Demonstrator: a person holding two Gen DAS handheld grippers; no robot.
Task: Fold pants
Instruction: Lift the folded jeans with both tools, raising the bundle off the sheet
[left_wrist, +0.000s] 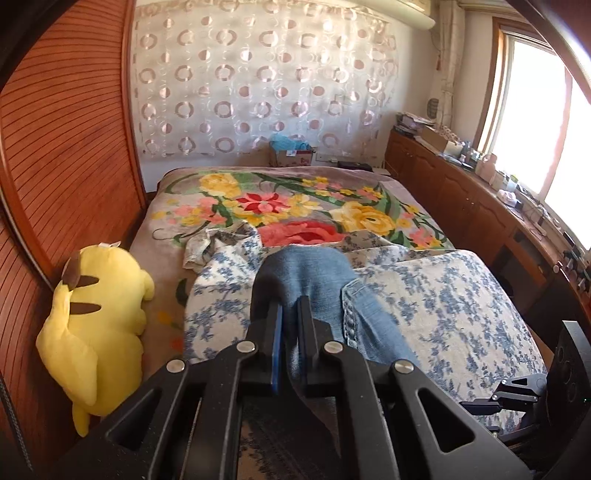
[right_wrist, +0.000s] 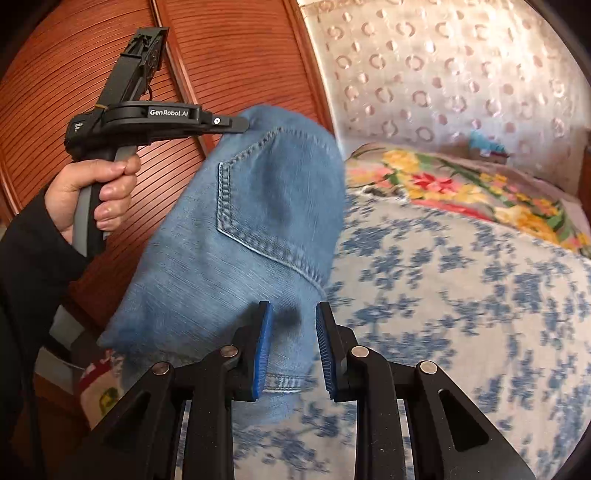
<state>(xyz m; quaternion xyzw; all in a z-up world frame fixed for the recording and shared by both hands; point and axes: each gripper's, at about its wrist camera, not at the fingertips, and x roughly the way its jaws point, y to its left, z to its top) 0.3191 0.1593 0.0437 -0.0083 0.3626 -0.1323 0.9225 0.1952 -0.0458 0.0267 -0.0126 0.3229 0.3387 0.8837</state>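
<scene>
Nearest, right wrist view: right gripper (right_wrist: 293, 345), black w/ 2 blue ribbed pads (right_wrist: 261, 350), jaws parted w/ a clear gap, clamping nothing; denim hangs just behind/between the tips, contact w/ left pad not certain. One pair of light-blue denim pants (right_wrist: 255, 221), stitched back pocket facing cam, hanging raised above the bed, bunched at top. Up-left: left gripper (right_wrist: 243, 123), black, pinched closed on the top edge of the pants; held by one hand (right_wrist: 99, 192), fist wrapped round the grip, fingers curled, black sleeve (right_wrist: 33, 258) behind, forearm angled up from lower left.

Left wrist view: same left gripper (left_wrist: 290, 317), tips nearly together w/ denim caught between, fabric draping away forward & down-right. Below: one white quilt w/ blue flower print (left_wrist: 443, 306) spread on bed. Left of it: one yellow plush toy (left_wrist: 96, 317) lying against the ribbed reddish-wood wardrobe door (left_wrist: 66, 147). Farther: one grey blanket w/ big red/yellow flowers (left_wrist: 280, 199). Farthest: sheer curtain w/ ring pattern (left_wrist: 258, 81); bright window (left_wrist: 535, 122) at right.
</scene>
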